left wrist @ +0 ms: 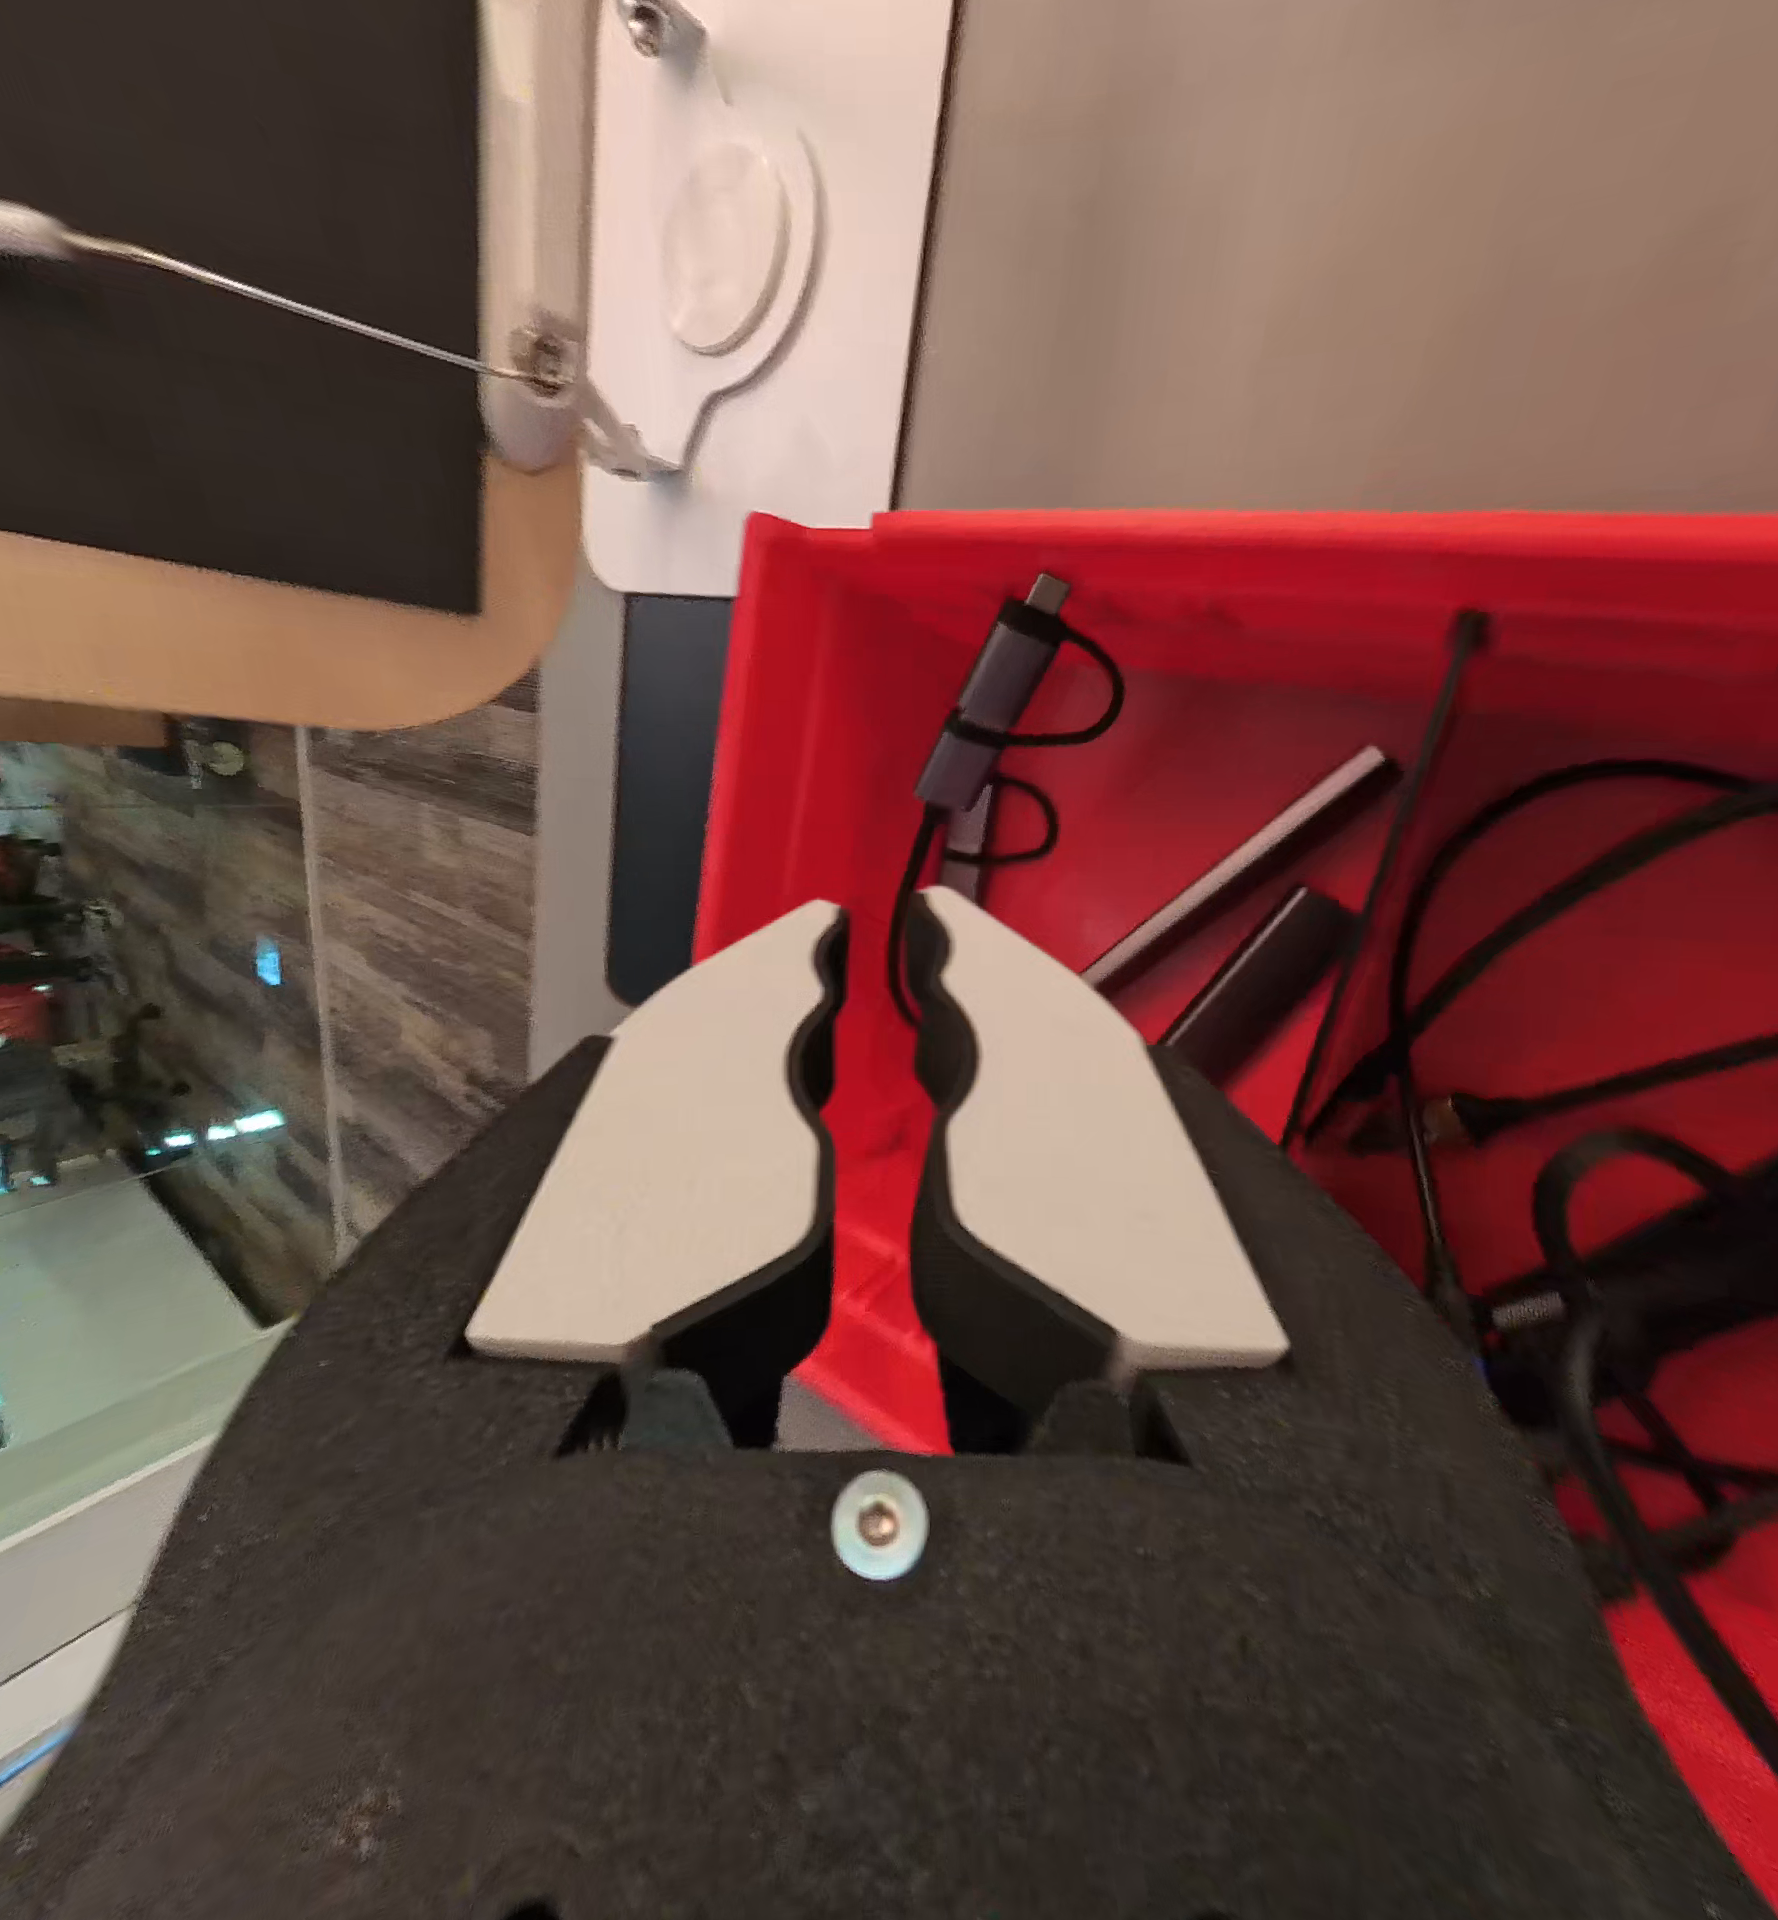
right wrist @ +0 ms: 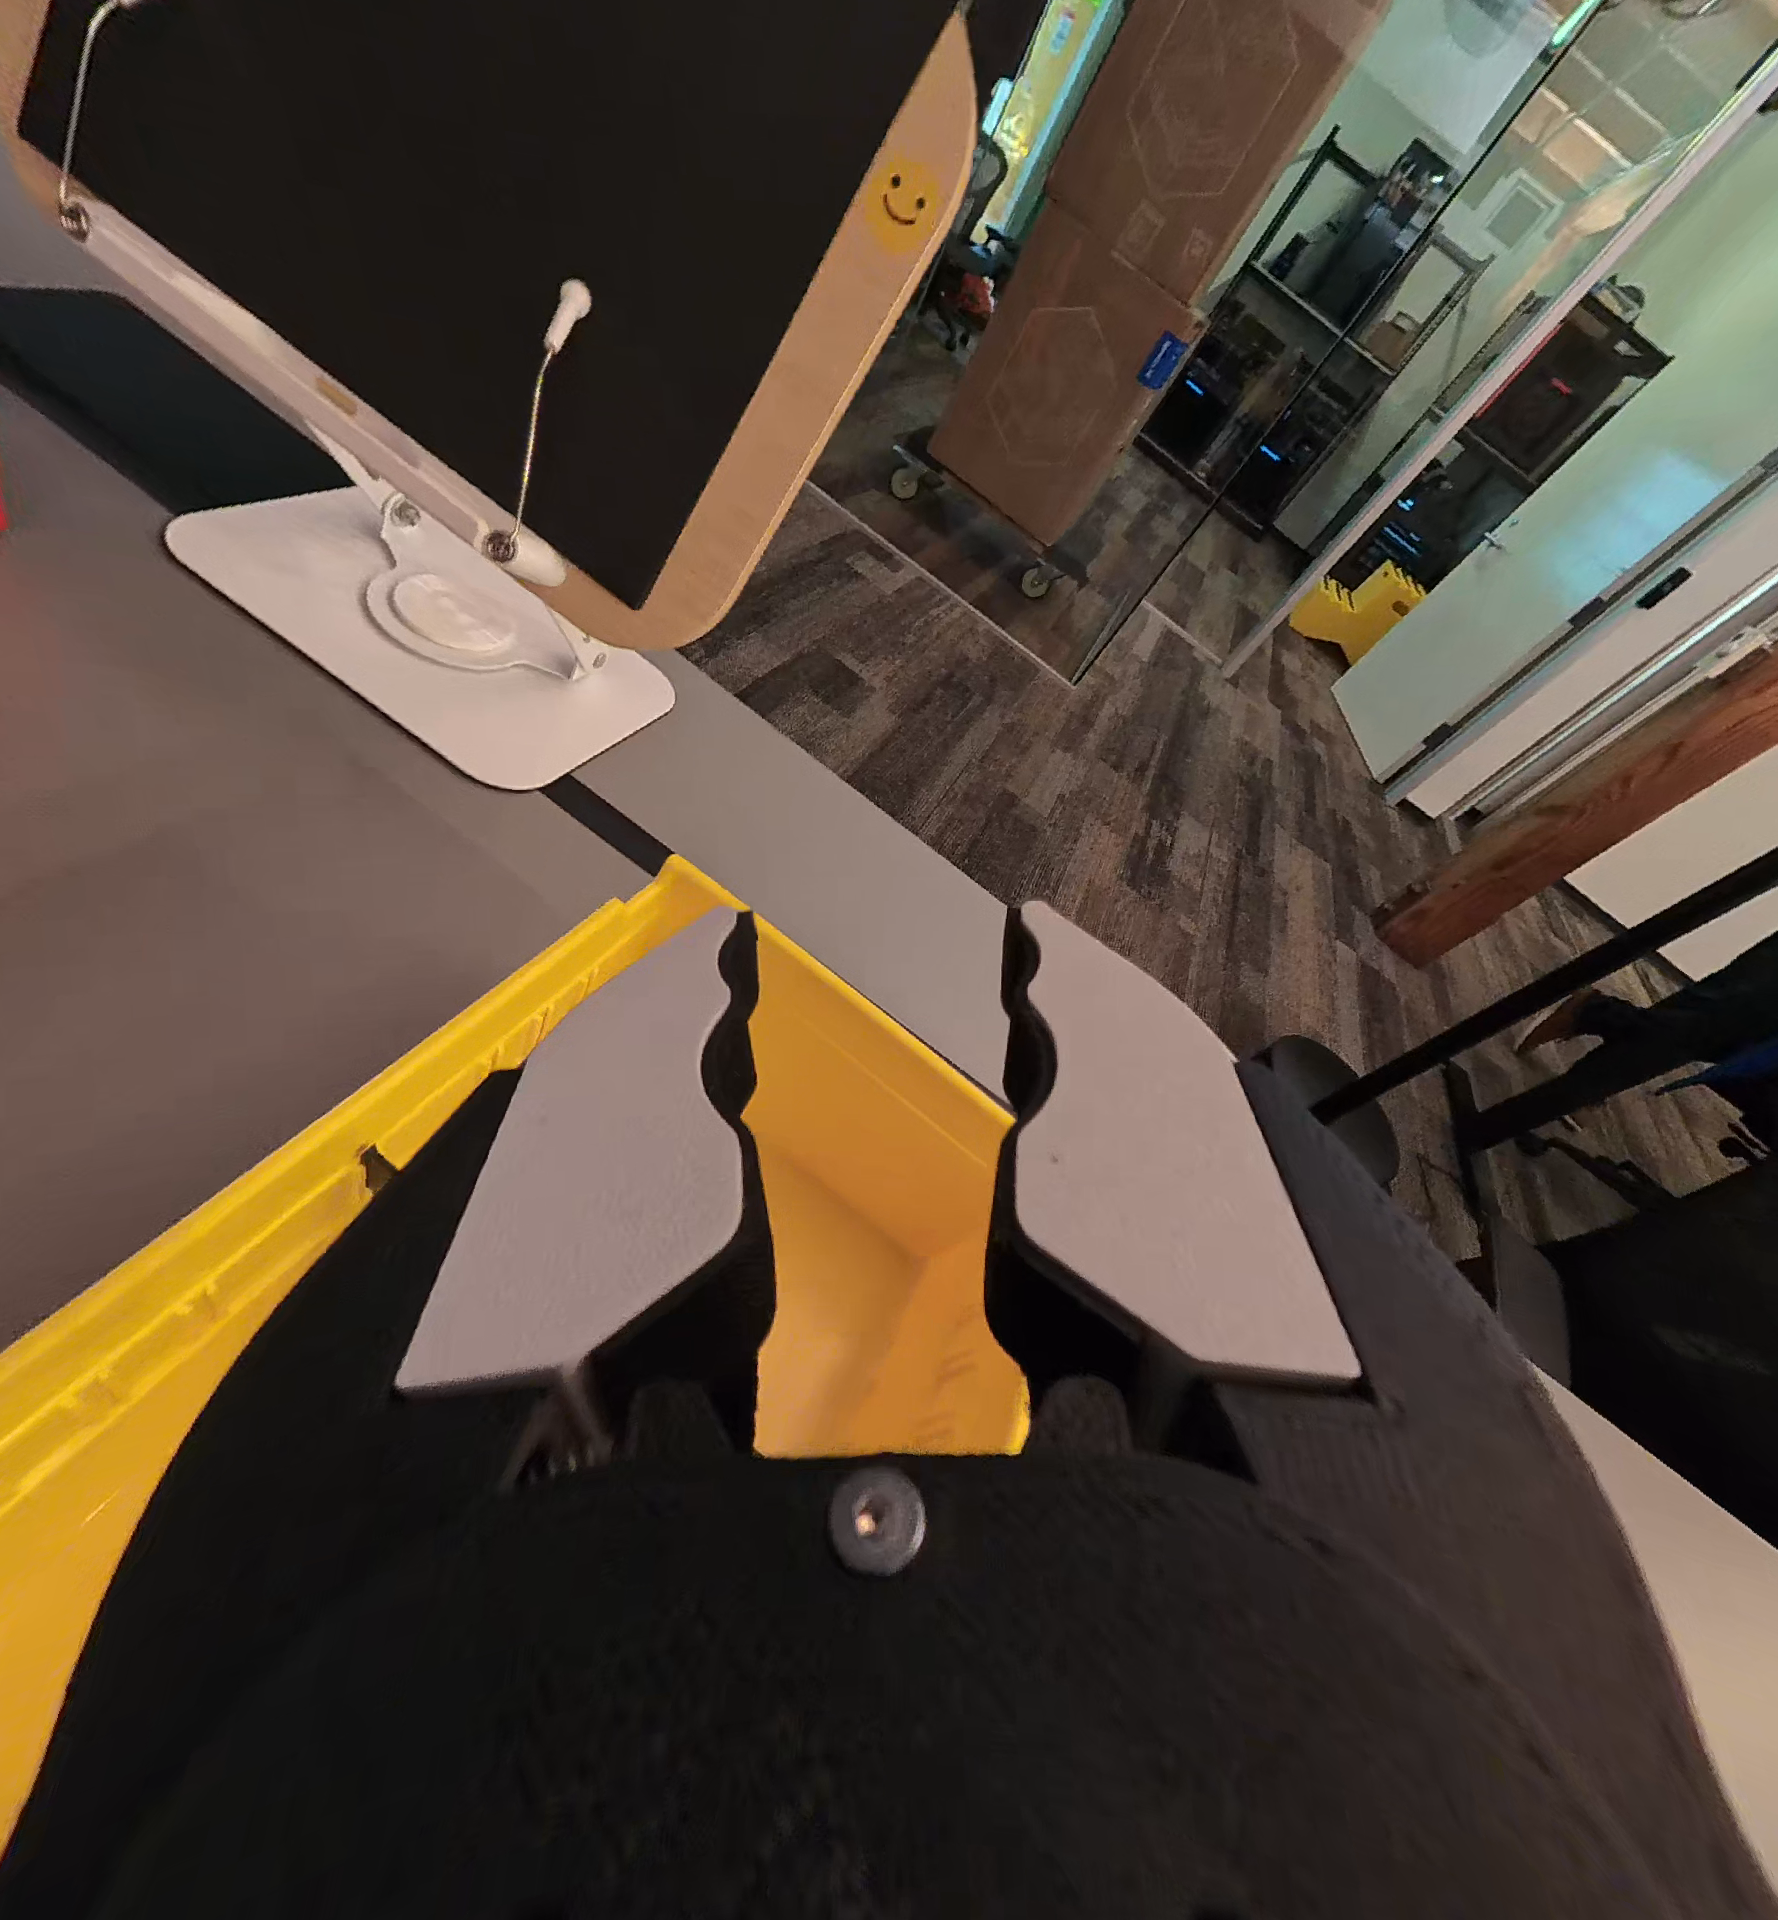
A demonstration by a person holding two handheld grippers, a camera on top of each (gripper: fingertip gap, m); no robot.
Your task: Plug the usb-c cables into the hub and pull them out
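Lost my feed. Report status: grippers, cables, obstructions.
Left gripper nearly shut around a cable over the red bin. Right gripper open, empty, over the yellow bin. More cables tangled in red bin.

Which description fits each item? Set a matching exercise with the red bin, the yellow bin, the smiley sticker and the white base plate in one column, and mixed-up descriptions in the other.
Column A
1. red bin
2. yellow bin
3. smiley sticker
4. white base plate

Column B
a. lies flat on the grey table
b. holds tangled black cables
c. under the open right gripper
d. stuck on the board's wooden edge

Pairs: 1-b, 2-c, 3-d, 4-a
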